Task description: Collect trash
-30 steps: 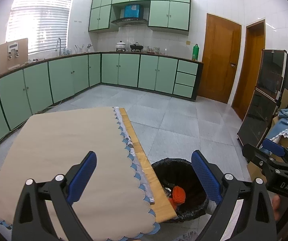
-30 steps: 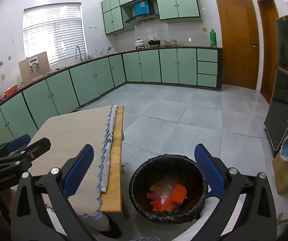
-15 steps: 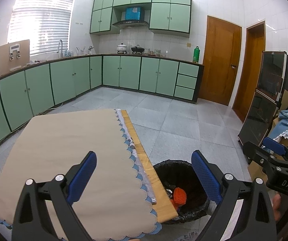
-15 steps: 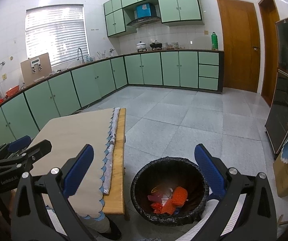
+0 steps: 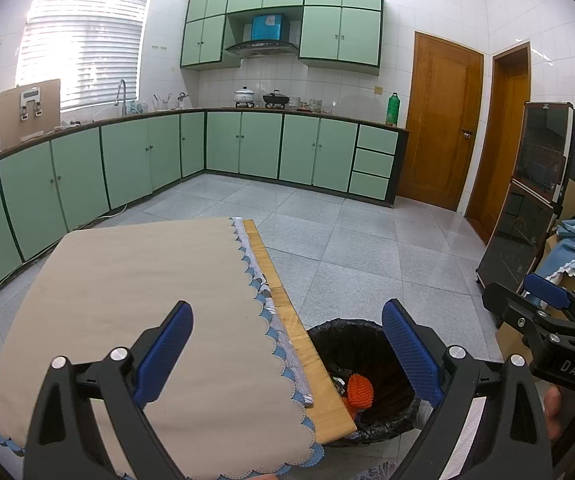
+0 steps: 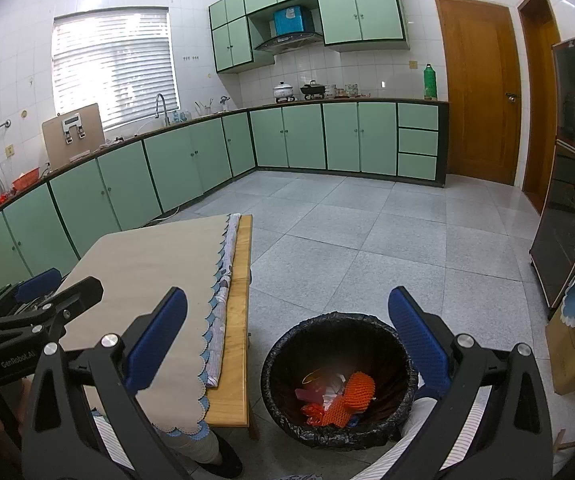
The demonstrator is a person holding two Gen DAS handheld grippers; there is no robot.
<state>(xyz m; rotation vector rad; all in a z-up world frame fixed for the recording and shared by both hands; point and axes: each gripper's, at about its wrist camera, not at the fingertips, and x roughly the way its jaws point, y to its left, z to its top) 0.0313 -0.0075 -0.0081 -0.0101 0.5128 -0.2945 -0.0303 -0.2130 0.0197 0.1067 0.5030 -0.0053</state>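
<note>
**Left gripper** (image 5: 287, 350): black frame, blue textured pads, jaws spread wide, nothing between them. Lower centre of the left wrist view, above the table's near right edge.

**Right gripper** (image 6: 287, 344): same build, jaws wide apart, empty. Lower centre of the right wrist view, above the gap between table and bin.

**Round bin lined with a black plastic bag** (image 6: 283, 344): on the grey tiled floor, just beside the table's right edge; lower centre-right of both views.

**Trash, orange mesh netting with red and white scraps** (image 6: 351, 394): lying in the bottom of the bin. In the left wrist view only the orange mesh shows, lower centre.

**Wooden table under a beige cloth with blue scalloped edging** (image 5: 135, 300): lower left of both views. No loose litter visible on the cloth.

**Step in hand (judgement):** deposit appears done; both grippers free, task at or near its end.

**Next move (judgement):** scan cloth and floor for any remaining piece; if one turns up, lower open jaws over it, close, and carry it to the bin.
</note>
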